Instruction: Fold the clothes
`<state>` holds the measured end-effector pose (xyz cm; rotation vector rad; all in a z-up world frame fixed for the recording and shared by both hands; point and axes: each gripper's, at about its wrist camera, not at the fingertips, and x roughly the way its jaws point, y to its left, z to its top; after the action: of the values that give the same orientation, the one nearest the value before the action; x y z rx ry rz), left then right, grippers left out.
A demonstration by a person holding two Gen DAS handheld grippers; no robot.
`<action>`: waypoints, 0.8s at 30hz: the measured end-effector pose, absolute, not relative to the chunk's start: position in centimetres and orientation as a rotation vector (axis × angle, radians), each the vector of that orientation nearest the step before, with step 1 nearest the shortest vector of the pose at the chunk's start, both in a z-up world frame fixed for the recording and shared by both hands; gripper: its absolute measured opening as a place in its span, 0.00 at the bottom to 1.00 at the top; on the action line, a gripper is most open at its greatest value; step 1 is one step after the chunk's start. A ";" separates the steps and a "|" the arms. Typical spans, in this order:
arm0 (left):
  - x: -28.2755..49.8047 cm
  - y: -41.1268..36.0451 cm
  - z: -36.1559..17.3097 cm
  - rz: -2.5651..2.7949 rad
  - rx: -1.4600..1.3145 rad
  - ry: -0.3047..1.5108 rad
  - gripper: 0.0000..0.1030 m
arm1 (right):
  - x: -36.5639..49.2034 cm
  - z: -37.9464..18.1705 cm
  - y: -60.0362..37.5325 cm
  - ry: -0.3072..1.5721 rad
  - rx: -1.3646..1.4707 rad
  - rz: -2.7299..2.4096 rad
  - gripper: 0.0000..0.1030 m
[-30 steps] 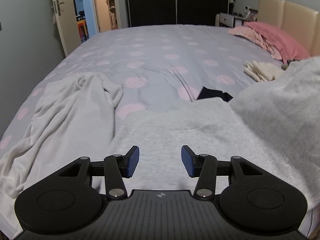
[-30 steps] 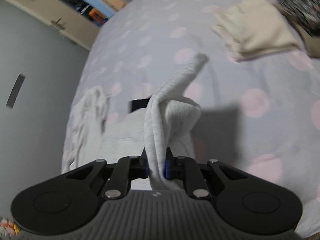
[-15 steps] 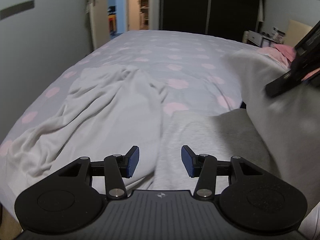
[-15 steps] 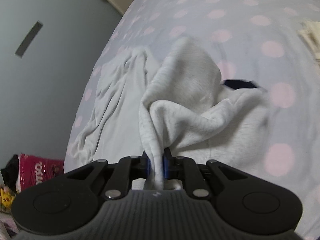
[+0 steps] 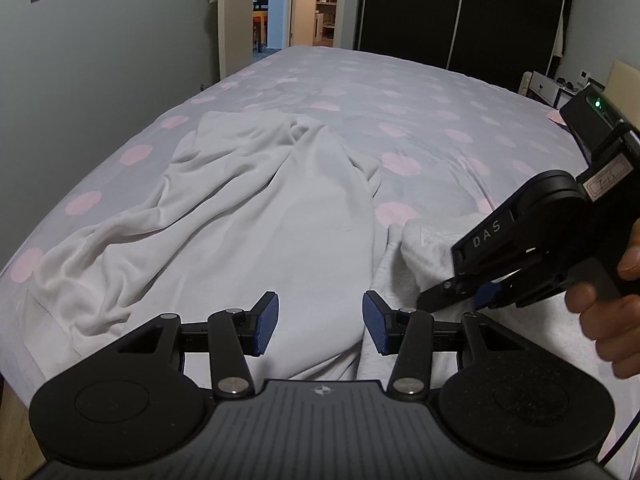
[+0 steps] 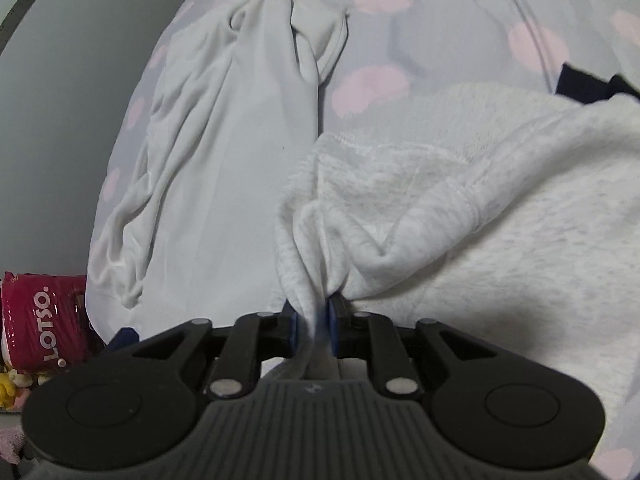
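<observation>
A light grey fleece sweatshirt (image 6: 500,208) lies on the bed, folded over itself. My right gripper (image 6: 314,328) is shut on a bunched part of its edge, low near the bed's near side. In the left wrist view the right gripper (image 5: 476,288) shows at the right, held by a hand, with the grey sweatshirt (image 5: 424,252) in it. My left gripper (image 5: 318,322) is open and empty, hovering over a crumpled white garment (image 5: 248,216) to the left of the sweatshirt.
The bed (image 5: 400,92) has a grey cover with pink dots. A dark cloth (image 6: 588,82) peeks from behind the sweatshirt. A pink LOTSO package (image 6: 44,320) lies on the floor at the left. A wall (image 5: 100,60), open door and dark wardrobe stand beyond.
My right gripper has carried the sweatshirt's edge across and down toward the near left side, folding it over. My left gripper has swung left, over the white garment.
</observation>
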<state>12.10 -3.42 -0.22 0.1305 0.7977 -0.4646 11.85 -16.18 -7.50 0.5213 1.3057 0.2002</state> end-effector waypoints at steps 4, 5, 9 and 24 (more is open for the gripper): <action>12.1 -3.3 0.0 -0.465 0.121 0.799 0.44 | 12.1 -7.8 -16.2 1.314 0.577 0.239 0.39; 11.9 -3.3 0.1 -0.466 0.117 0.797 0.44 | 11.9 -7.5 -16.4 1.307 0.571 0.242 0.39; 11.4 -3.2 0.2 -0.490 0.110 0.798 0.44 | 10.7 -5.1 -18.2 1.229 0.545 0.241 0.40; 9.4 -6.8 -2.4 -0.729 0.090 1.024 0.47 | -2.9 -3.8 -26.5 1.164 0.368 0.099 0.48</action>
<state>9.42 -6.78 -2.38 0.0902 1.0240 -0.7287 -2.88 -26.50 -3.85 0.3677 1.1643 0.0990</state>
